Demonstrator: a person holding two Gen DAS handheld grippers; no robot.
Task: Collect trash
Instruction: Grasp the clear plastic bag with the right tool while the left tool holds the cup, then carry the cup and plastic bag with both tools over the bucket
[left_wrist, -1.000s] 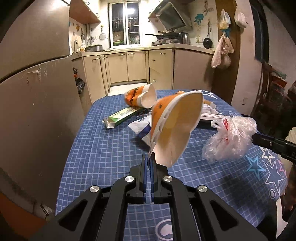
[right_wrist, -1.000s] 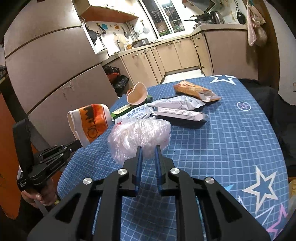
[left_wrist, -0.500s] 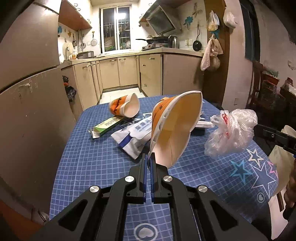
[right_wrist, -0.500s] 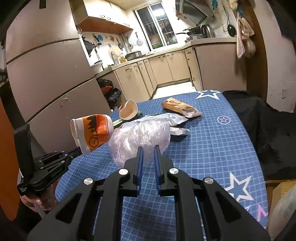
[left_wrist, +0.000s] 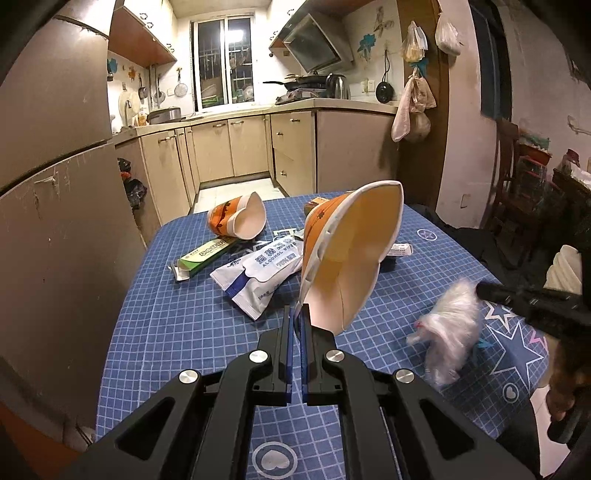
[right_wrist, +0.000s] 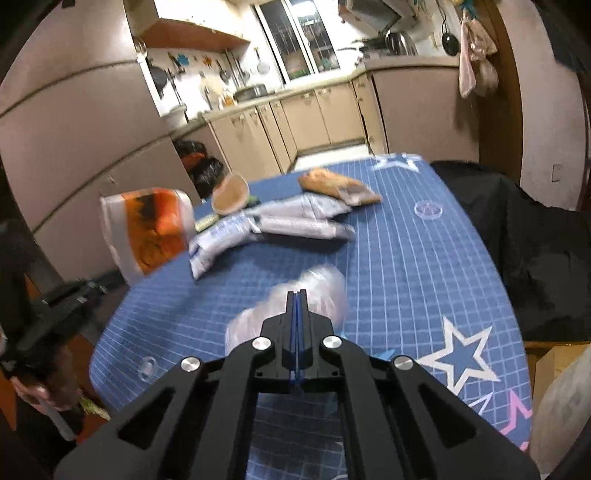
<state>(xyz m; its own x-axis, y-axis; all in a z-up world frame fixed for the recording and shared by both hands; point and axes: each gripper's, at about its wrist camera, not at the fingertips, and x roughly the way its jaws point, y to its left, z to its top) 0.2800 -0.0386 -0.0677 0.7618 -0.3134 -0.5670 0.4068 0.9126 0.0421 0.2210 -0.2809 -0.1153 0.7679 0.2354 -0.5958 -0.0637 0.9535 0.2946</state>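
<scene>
Both grippers, left (left_wrist: 295, 314) and right (right_wrist: 297, 295), are matte black with silver screws. Their jaws carry blue pads. Bare skin shows on a hand (right_wrist: 44, 384).

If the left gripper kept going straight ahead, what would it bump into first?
Apart from the paper cup it already grips, probably the white wipes packet on the table, though depth is hard to judge.

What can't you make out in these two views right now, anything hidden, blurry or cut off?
- Plastic bag: motion-blurred in both wrist views; the right gripper covers where it is pinched.
- Held paper cup, left wrist view: hides the table and part of the wrappers behind it.
- Orange snack wrapper, right wrist view: print blurred, unreadable.
- Any trash bin: in neither view.
</scene>
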